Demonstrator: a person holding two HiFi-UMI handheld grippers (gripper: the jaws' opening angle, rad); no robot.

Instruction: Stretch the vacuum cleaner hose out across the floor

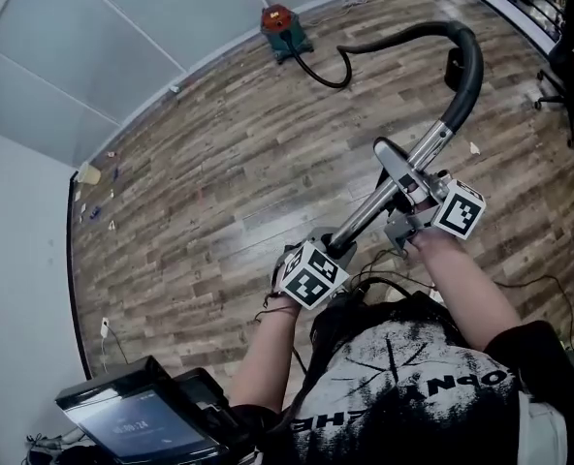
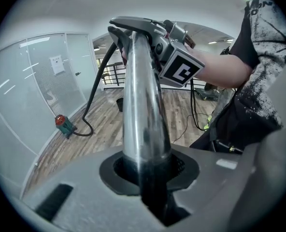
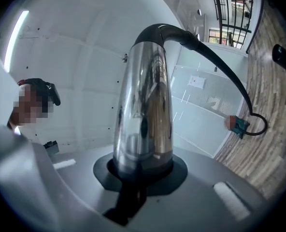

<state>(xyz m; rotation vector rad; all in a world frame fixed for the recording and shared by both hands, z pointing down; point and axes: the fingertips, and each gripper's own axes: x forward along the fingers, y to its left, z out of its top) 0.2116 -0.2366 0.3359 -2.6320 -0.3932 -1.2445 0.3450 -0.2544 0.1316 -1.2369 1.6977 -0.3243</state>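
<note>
Both jaws clamped on metal wand (image 1: 425, 151): left gripper (image 1: 343, 245) low, right gripper (image 1: 408, 206) above, nearer hose (image 1: 471, 56). Hose arcs away, trails over floor (image 1: 219, 182) to vacuum cleaner (image 1: 279, 22) at far edge. Slack curl there; judge pull goes away from cleaner.

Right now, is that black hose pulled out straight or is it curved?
Curved. The hose arches over from the metal tube, then loops on the floor beside the red vacuum cleaner.

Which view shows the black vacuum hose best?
The head view: the hose runs whole from the metal tube to the red vacuum cleaner. The left gripper view hides its start behind the tube; the right gripper view shows it warped.
</note>
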